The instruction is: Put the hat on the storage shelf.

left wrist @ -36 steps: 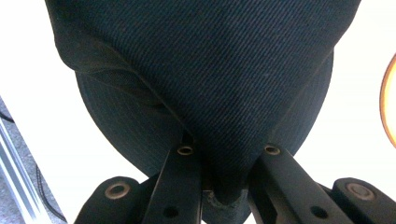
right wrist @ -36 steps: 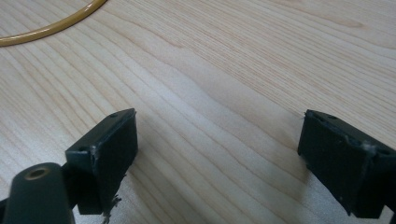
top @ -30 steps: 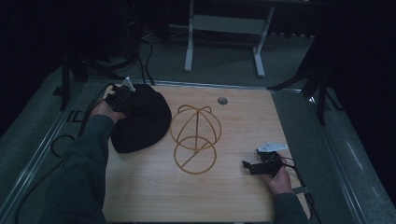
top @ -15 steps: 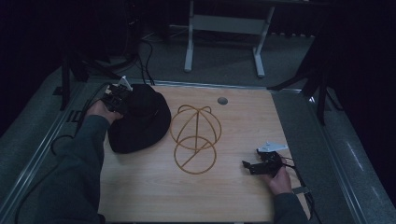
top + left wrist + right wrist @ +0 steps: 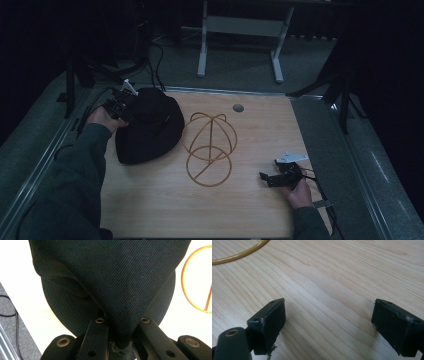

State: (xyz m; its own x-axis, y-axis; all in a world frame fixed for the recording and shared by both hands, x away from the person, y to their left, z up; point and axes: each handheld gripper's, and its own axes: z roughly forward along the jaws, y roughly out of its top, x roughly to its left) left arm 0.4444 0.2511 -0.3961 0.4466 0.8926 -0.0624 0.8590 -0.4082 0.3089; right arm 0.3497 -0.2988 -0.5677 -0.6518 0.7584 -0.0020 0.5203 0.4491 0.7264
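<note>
Black fabric of the hat (image 5: 117,277) is pinched in my left gripper (image 5: 120,342), the jaws clamped on a fold of its crown. From the high view the hat (image 5: 150,127) sits at the left of the worktop (image 5: 250,210), one side raised by my left gripper (image 5: 120,105), its brim just beside the wire hat frame (image 5: 209,150). My right gripper (image 5: 280,177) rests low over the worktop's right side, well apart from the hat, jaws spread wide with bare wood between them (image 5: 329,322).
</note>
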